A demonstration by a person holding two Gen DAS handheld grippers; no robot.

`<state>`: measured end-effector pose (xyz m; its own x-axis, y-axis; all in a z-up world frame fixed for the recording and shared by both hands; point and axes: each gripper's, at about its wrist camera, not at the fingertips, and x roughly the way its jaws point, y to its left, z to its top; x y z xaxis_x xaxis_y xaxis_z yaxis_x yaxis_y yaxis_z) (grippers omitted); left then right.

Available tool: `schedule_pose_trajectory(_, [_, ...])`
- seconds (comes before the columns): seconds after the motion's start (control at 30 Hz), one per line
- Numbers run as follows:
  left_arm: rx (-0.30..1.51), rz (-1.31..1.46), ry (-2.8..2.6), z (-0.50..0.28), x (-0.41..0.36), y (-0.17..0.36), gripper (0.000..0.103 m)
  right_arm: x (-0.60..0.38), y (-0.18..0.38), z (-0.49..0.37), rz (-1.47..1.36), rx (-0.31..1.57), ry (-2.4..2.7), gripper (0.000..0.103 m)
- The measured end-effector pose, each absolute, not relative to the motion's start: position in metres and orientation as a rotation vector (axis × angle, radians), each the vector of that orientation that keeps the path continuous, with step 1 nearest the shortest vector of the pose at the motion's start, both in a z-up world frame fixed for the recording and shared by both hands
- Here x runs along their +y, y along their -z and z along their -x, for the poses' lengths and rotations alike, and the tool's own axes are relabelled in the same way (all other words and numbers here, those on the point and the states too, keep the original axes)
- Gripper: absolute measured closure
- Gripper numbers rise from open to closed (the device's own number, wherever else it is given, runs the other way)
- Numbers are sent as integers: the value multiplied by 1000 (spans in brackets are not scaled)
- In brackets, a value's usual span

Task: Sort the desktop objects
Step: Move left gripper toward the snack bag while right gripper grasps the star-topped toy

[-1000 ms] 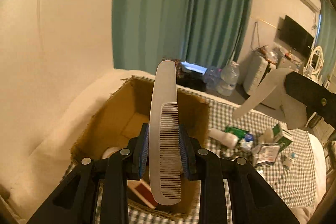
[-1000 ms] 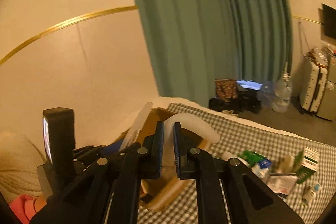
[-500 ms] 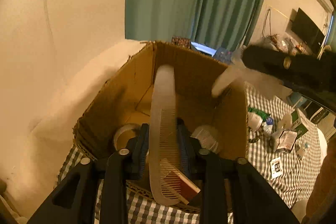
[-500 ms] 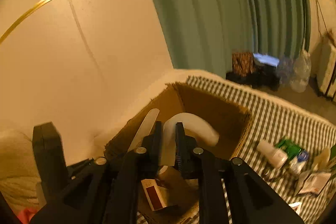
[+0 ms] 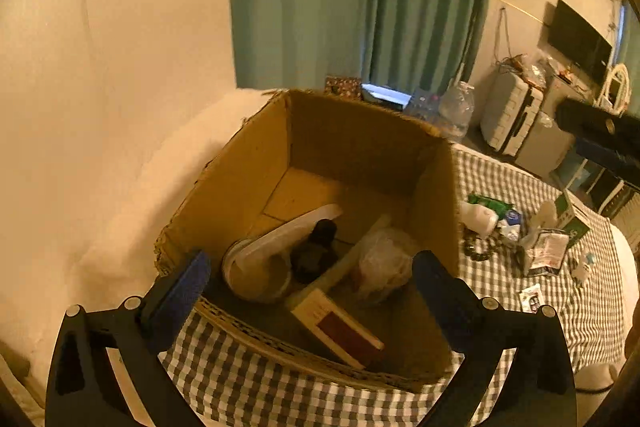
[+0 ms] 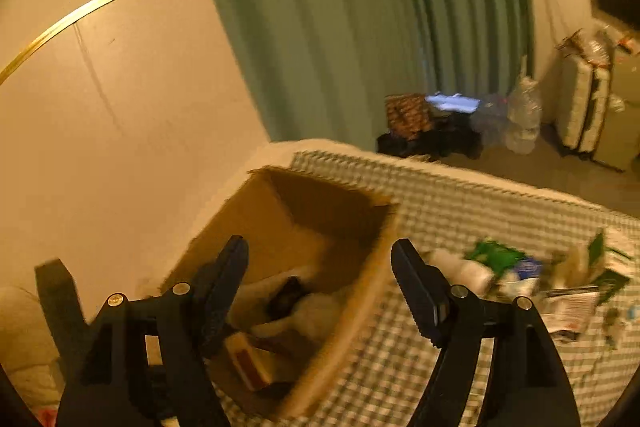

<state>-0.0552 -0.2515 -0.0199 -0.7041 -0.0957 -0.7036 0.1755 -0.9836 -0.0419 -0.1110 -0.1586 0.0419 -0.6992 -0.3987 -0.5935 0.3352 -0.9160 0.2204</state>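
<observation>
- The left tool (image 5: 310,277) is spread wide and holds nothing — it hangs above the near rim of the cardboard box (image 5: 240,187).
- The right tool (image 6: 320,275) is also wide and holds nothing, above the box's right wall (image 6: 360,291).
- Inside the box lie a pale comb (image 5: 292,231), a roll of tape (image 5: 256,275), a small red-and-white carton (image 5: 340,327) and a clear bag (image 5: 384,263).
- More small items — a white bottle (image 5: 478,219), a green packet (image 5: 490,203) — lie on the checked cloth (image 5: 520,187), right of the box.
</observation>
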Motion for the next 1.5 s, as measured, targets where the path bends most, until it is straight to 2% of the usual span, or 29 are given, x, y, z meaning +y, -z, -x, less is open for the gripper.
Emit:
schedule_pose_trajectory(0.2, [176, -1114, 2837, 46, -204, 4, 0, -74, -44, 75, -903, -96, 2772, 28])
schedule_pose_trajectory(0.37, [159, -1109, 2931, 37, -146, 2, 0, 13, -28, 51, -960, -183, 2939, 28])
schedule_pose_trajectory(0.53, [83, -1157, 2996, 40, -85, 14, 0, 94, -12, 36, -1041, -404, 3020, 28])
schedule_pose_trajectory(0.67, [70, -1188, 3011, 48, -48, 28, 0, 132, 4, 21, -1058, -423, 3086, 28])
schedule_pose_trajectory(1.1, [4, -1426, 3037, 103, 72, 115, 0, 188, 93, 65, -1273, -501, 3032, 28])
schedule_pose_trajectory(1.27, [41, -1506, 2983, 136, 92, 146, 0, 196, 117, 89, -1342, -456, 3030, 28])
schedule_pose_trajectory(1.5, [72, -1512, 2975, 173, 113, 172, 0, 216, 139, 121, -1376, -528, 3005, 28])
